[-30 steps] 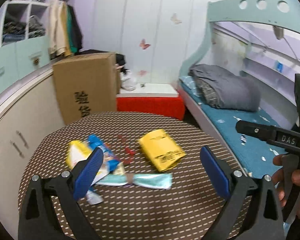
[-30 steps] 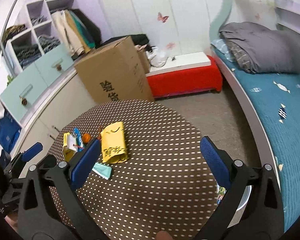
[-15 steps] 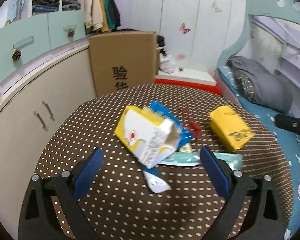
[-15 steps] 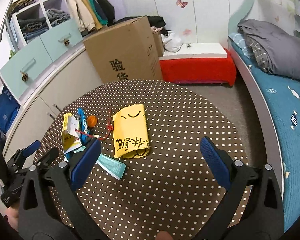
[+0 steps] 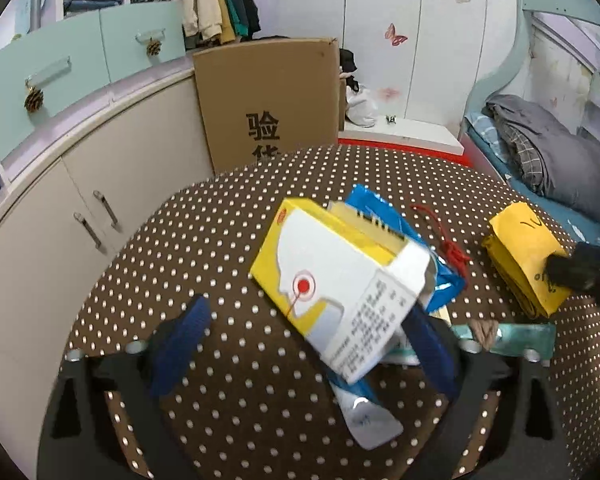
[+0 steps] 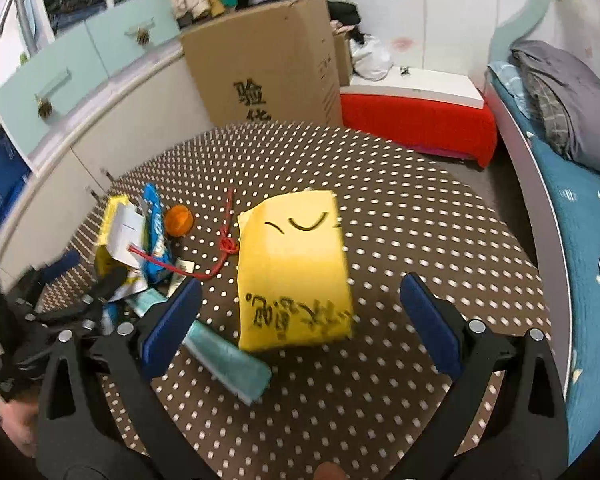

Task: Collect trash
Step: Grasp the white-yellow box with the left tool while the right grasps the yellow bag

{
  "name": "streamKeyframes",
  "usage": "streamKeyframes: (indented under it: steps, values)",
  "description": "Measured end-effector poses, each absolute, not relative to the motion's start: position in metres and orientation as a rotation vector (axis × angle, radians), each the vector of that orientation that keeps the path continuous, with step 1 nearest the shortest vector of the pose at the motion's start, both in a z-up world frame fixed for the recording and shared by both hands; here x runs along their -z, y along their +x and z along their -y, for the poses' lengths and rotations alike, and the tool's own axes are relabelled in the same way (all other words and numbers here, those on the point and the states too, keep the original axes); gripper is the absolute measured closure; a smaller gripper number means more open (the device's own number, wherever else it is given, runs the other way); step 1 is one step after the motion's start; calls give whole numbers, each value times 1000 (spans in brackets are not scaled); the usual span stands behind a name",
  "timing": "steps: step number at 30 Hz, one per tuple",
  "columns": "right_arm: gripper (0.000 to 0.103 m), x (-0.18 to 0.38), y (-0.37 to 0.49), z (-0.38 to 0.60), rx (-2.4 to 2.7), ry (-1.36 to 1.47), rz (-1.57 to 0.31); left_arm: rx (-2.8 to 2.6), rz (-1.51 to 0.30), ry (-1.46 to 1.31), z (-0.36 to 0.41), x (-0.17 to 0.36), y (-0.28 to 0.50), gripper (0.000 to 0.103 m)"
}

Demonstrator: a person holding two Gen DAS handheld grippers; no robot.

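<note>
Directly between the jaws of the left gripper (image 5: 304, 336) a yellow-and-white carton (image 5: 340, 280) is seen, lying tilted on the brown polka-dot tabletop (image 5: 220, 248); the jaws are closing around it, the right blue pad being just against the carton's printed end while the left pad is still apart from it, so no grip is shown. Beyond the carton a blue wrapper (image 5: 384, 210) is tucked under it, and a red string (image 5: 446, 240) is laid just past the right jaw. To the right of those jaws a folded yellow paper bag (image 5: 524, 256) is found, with a teal packet (image 5: 524, 334) nearer and a white torn strip (image 5: 370, 420) below the carton, between the fingers. The right gripper (image 6: 300, 320) is held with its jaws wide, nothing pressed by either pad; the same yellow paper bag (image 6: 292, 268) is framed between and slightly beyond them, its handwritten end nearest. The teal packet (image 6: 224, 356) is lying just beside the left pad, partly under it. Farther to the left of these jaws the carton (image 6: 116, 236), the blue wrapper (image 6: 154, 232) and an orange cap (image 6: 178, 220) are clustered, the red string (image 6: 224, 240) running between that heap and the bag. A cardboard box (image 6: 268, 60) is standing beyond the tabletop.
</note>
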State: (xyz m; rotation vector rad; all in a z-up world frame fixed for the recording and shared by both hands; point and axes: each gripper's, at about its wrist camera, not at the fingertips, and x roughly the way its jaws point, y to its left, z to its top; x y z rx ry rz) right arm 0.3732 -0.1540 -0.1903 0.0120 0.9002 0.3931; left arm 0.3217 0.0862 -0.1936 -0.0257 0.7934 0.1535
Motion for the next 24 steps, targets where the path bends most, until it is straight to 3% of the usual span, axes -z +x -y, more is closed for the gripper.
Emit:
streamKeyframes:
  steps: [1, 3, 4, 6, 24]
  values:
    - [7, 194, 376, 150, -391, -3, -908, -137, -812, -29, -87, 195, 325, 56]
    - [28, 201, 380, 144, -400, -27, -921, -112, -831, -42, -89, 198, 328, 69]
    - [51, 204, 381, 142, -406, -32, -937, -107, -823, -41, -91, 197, 327, 82]
    - [55, 204, 380, 146, -414, -14, -944, -103, -806, -38, -93, 194, 322, 97]
    - [58, 132, 331, 238, -420, 122, -759, -56, -590, -107, -85, 117, 272, 100]
